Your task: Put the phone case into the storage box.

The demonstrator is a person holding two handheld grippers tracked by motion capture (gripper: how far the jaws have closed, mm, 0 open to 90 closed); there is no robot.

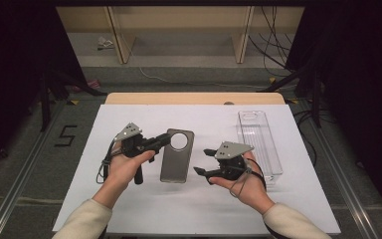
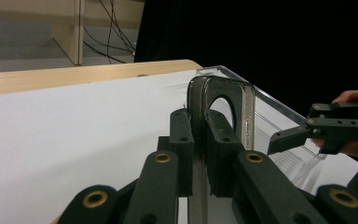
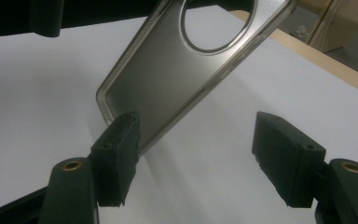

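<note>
The left gripper (image 1: 165,140) is clamping the phone case (image 1: 177,155) by its top edge; the right gripper (image 1: 204,161) is standing wide open beside it, above the bench (image 1: 129,209).

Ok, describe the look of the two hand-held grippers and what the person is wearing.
Both are black. The left hand-held gripper and the right hand-held gripper each carry a grey three-cornered plate on top and trail a cable. Brass-coloured rivets mark the jaw links. The sleeves are cream.
</note>
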